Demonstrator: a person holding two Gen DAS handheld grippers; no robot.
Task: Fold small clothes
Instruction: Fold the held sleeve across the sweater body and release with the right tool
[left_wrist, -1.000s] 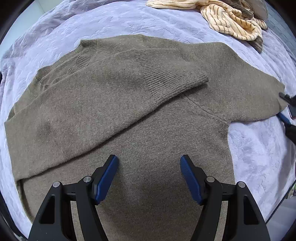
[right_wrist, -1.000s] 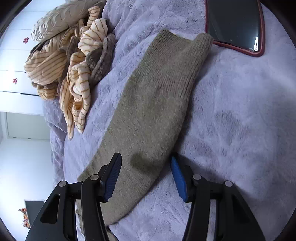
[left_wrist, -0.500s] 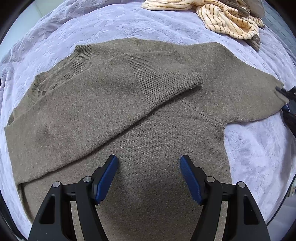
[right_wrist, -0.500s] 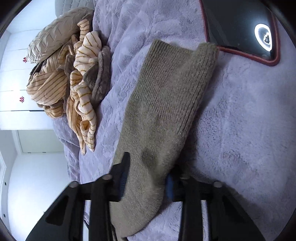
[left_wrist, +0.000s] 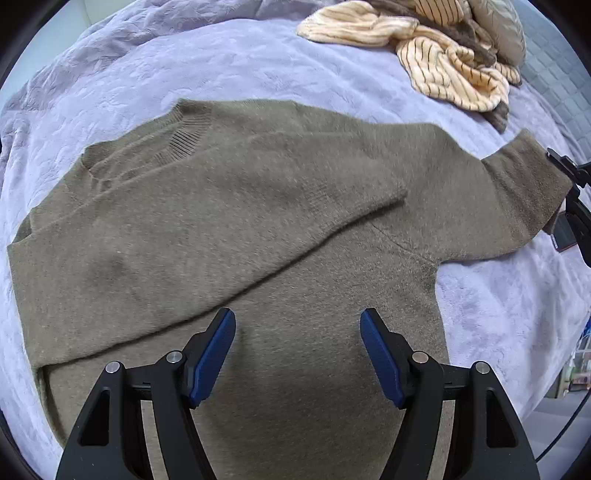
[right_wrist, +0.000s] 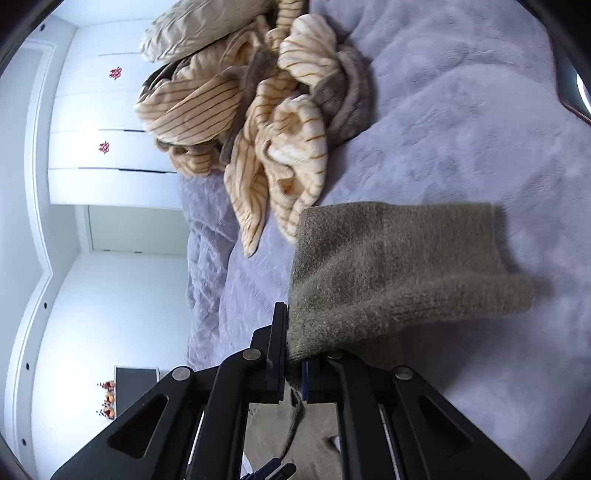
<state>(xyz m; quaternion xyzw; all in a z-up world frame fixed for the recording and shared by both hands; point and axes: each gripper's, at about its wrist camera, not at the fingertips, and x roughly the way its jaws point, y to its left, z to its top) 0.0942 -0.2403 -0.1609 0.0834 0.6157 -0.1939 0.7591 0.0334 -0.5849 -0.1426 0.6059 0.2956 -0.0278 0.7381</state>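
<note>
In the left wrist view, an olive-brown sweater (left_wrist: 229, 229) lies spread flat on a bed covered with a lilac plush blanket (left_wrist: 236, 62). Its ribbed collar sits toward the upper left, and one sleeve (left_wrist: 295, 206) is folded across the chest, its cuff ending near the middle of the garment. The left claw (left_wrist: 297, 350) hangs over the lower part of the sweater with its blue-padded jaws standing wide apart and nothing between them. Further right, the sweater's other sleeve (left_wrist: 524, 192) stretches out toward the edge of the view, where black parts of the right claw (left_wrist: 576, 206) meet its cuff. At the top right of the bed lies a heap of cream striped cloth (left_wrist: 454, 70).

In the right wrist view, a white wall with cupboard doors (right_wrist: 107, 147) fills the left side, and the same striped heap (right_wrist: 280, 122) rests on the blanket (right_wrist: 461, 122) beside it. Below that, the right claw (right_wrist: 295, 365) is clamped tight on the sleeve (right_wrist: 399, 269); its jaws have just been closing, with the knit pinched between them. The cuff end droops off the jaws to the right, raised clear of the blanket.
</note>
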